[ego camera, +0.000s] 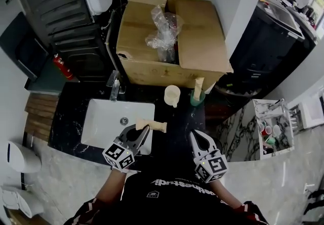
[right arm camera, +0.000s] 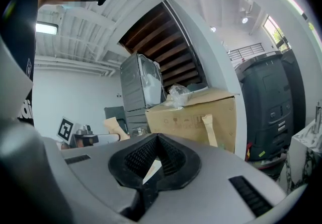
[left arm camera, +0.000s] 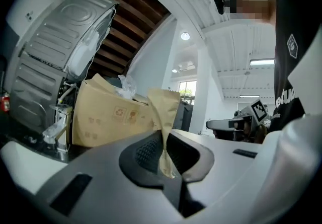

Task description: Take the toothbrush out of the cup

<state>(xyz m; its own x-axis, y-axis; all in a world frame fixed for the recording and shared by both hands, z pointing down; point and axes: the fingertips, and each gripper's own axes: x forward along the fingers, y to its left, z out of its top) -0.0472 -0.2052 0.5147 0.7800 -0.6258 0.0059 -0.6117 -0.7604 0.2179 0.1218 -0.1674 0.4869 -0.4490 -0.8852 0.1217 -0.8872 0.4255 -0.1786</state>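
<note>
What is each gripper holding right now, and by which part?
The left gripper pinches a paper-wrapped toothbrush near one end, and the rest sticks out past the jaws. The right gripper is shut and holds nothing.

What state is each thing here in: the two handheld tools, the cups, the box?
Left gripper: fingers shut on a brown paper-wrapped toothbrush, clear of both cups.
Right gripper: fingers shut, holding nothing.
Green cup: upright, a second paper-wrapped toothbrush standing in it.
Cream cup: upright, contents not visible.
Brown cardboard box: flaps open, clear plastic bag inside.
</note>
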